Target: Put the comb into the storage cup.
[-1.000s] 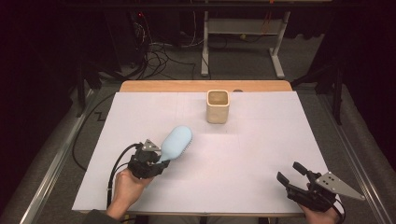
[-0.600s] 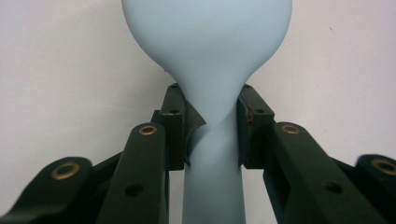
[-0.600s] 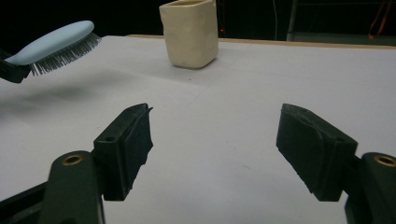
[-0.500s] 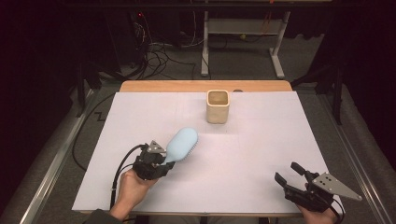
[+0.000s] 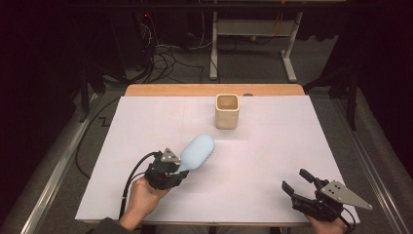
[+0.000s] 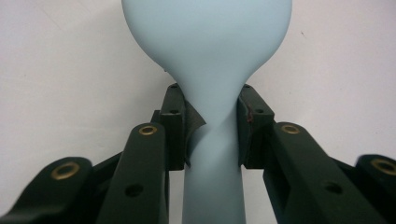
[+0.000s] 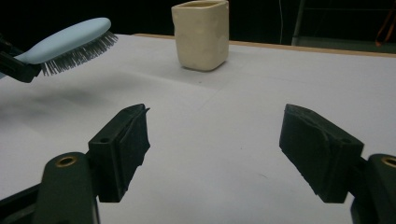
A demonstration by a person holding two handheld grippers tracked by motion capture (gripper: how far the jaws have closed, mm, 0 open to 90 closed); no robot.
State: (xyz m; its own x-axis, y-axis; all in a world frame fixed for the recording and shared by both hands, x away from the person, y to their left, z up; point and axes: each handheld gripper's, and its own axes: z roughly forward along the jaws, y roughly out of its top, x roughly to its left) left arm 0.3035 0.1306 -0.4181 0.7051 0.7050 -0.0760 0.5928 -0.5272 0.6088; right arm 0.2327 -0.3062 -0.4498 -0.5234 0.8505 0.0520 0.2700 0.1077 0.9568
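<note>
A pale blue hairbrush (image 5: 197, 152) hangs above the white table sheet, bristles down, head pointing toward the far right. My left gripper (image 5: 176, 165) is shut on its handle (image 6: 212, 140), with both pads (image 6: 177, 126) pressed against the neck. The brush (image 7: 70, 44) is clear of the surface in the right gripper view. A cream square cup (image 5: 227, 111) stands upright near the far edge, also in the right gripper view (image 7: 201, 33). My right gripper (image 5: 298, 181) rests at the front right corner, open, with nothing between its fingers (image 7: 121, 144).
The white sheet (image 5: 272, 146) covers the table, with a wooden strip (image 5: 195, 89) along the far edge. A black cable (image 5: 131, 180) trails from the left gripper. Cables and a metal stand leg (image 5: 290, 53) lie on the floor beyond.
My left gripper has carried the brush a little to the right and toward the cup. The right gripper has stayed at the front right corner.
</note>
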